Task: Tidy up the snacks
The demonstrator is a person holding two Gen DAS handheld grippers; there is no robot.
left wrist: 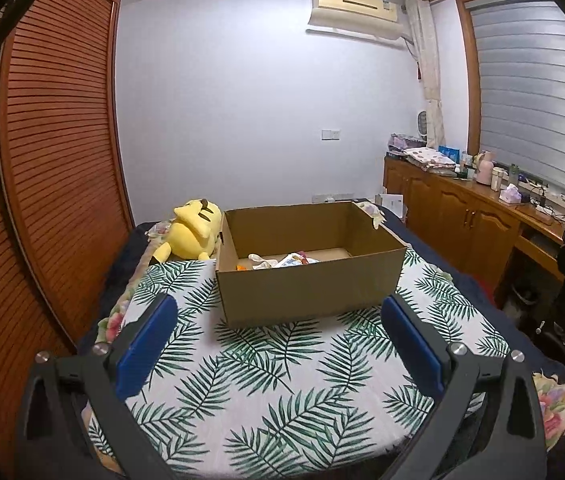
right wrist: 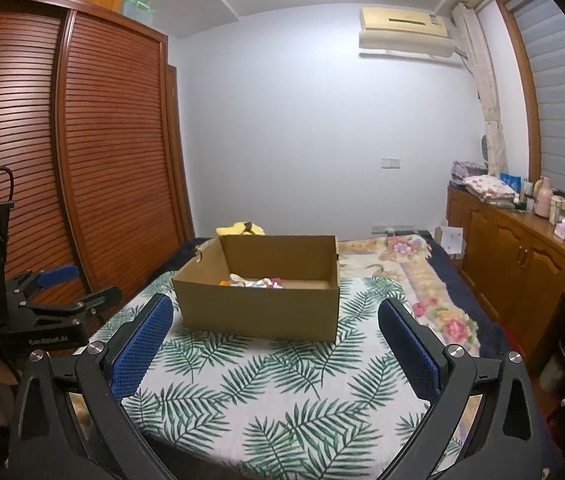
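An open cardboard box [left wrist: 306, 284] [right wrist: 258, 304] stands on a leaf-print cloth [left wrist: 282, 380] [right wrist: 282, 392] spread on a bed. Several snack packets [left wrist: 282, 261] [right wrist: 256, 282] lie on its floor, partly hidden by the front wall. My left gripper [left wrist: 280, 312] hovers open in front of the box, nothing between its blue pads. My right gripper [right wrist: 276, 314] is open too, in front of the box and empty. The left gripper [right wrist: 64, 284] also shows at the left edge of the right wrist view, held by a hand.
A yellow plush toy [left wrist: 194, 234] [right wrist: 242, 229] lies behind the box on the left. A slatted wooden wardrobe [left wrist: 42, 160] lines the left side. Wooden cabinets [left wrist: 462, 216] [right wrist: 514, 264] with clutter on top run along the right.
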